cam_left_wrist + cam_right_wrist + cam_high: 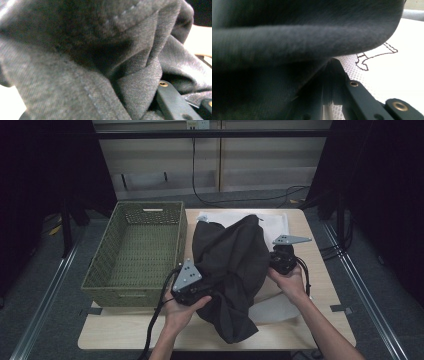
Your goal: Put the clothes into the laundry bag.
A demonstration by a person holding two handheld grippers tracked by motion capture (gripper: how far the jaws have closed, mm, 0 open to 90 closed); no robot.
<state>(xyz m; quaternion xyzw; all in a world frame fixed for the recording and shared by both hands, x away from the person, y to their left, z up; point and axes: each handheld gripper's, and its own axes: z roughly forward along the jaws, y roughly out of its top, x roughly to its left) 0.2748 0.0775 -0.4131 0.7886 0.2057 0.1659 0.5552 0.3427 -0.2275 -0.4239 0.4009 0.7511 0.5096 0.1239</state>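
A dark grey garment (232, 265) lies bunched on the middle of the table, draped over both grippers' jaws. My left gripper (206, 293) is at its near left edge, shut on a bunch of the cloth. In the left gripper view folds of the garment (100, 62) gather against one black finger (172, 102), and the other finger is hidden. My right gripper (274, 261) is at the garment's right edge, shut on the fabric. In the right gripper view the dark cloth (299, 37) hangs over a black finger (359, 97).
A green woven basket (135, 292) stands on the left half of the wooden table (125, 330). A white mesh cloth (275, 222) with a dark outline drawing (374, 56) lies under the garment. Cables run across the floor behind the table.
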